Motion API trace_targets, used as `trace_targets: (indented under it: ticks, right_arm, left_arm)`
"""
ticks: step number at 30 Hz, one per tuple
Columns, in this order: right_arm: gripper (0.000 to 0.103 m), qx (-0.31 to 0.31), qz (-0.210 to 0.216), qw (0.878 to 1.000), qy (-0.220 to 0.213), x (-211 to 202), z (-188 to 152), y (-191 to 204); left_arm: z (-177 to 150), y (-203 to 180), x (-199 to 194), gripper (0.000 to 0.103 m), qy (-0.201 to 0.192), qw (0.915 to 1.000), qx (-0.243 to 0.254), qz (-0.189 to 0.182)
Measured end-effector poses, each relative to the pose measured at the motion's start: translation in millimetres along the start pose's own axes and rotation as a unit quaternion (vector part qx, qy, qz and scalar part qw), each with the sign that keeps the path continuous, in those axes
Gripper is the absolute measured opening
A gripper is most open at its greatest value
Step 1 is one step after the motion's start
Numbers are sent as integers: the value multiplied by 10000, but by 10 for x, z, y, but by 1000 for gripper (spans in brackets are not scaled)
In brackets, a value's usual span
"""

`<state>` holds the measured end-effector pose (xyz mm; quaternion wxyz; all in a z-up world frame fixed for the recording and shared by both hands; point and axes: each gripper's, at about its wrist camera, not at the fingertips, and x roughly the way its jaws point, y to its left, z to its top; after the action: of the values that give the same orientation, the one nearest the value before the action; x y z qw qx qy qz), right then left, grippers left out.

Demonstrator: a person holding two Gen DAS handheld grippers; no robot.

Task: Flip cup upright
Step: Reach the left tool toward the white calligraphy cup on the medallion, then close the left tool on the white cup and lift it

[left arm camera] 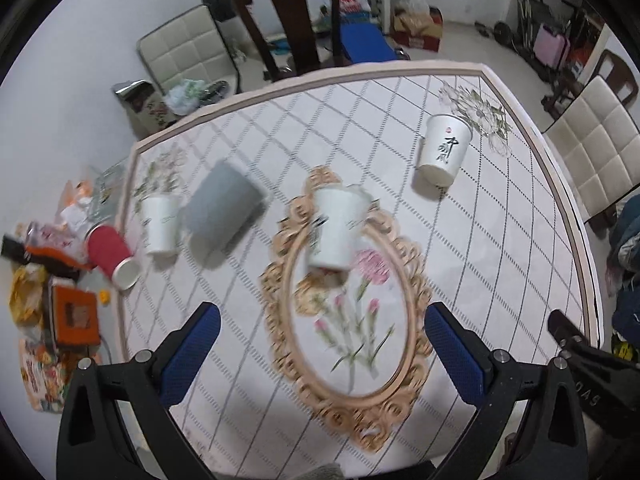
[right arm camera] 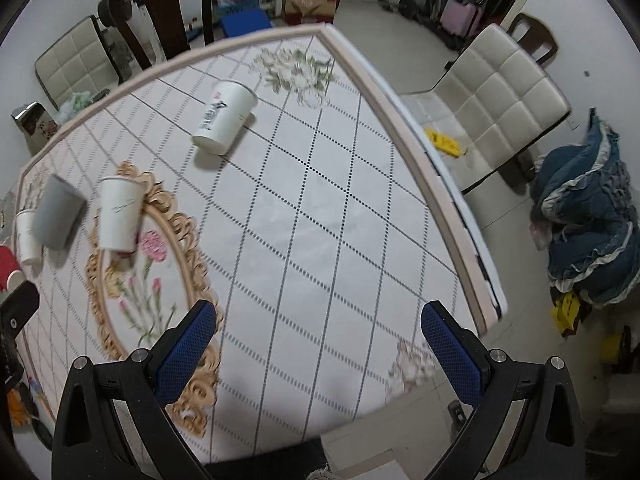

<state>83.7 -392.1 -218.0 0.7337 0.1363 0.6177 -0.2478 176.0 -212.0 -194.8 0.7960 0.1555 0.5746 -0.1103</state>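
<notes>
A floral, grid-patterned table [left arm camera: 500, 240] carries three white cups [left arm camera: 338, 228], a grey cup [left arm camera: 224, 206] and a red cup [left arm camera: 110, 256]

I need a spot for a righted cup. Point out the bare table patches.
Widest bare stretch: the grid cloth between the oval flower frame, the calligraphy cup and the table's right edge. Crowded: the left side, where grey cup, small white cup and red cup cluster.

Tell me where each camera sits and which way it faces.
Left wrist: above the table's near edge, facing across it; its open left hand-held gripper frames the white cup on the oval flower print.
Right wrist: further right, angled toward the cushioned chair; the open right hand-held gripper shows.
Shared: the white cup, grey cup and lettered cup.
</notes>
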Motion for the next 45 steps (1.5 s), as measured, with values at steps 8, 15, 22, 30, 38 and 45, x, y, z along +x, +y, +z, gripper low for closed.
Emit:
trace_targets:
  ticks: [8,15,22,30,38,45]
  right_arm:
    - [103,8,-17,9990,454,766,718,-176]
    - [98,-36,-53,9972,748,1331,1202,-264]
    - [91,81,3,9960,884,1645,1519,-362]
    - [91,190,-26,9948,1002,1799,1627,-513]
    - [90,186,-75,9950,976,1764,1573,-631]
    - [90,168,-50,9966,806,1556,1457,-680]
  left_arm:
    - [726,-545,644,103,337,9981,521,35]
    - [1164,-877,1149,103,731,9935,848,-213]
    - [1475,-1183,1492,93,924,9878,1104,-586]
    - [1620,-1443,1774,57,1192,9793,1497,-664]
    - [1638,-1473,1655,56,910,9817,1571,-570]
    - [1531,-1411,1378,56,638,9863,1397,-602]
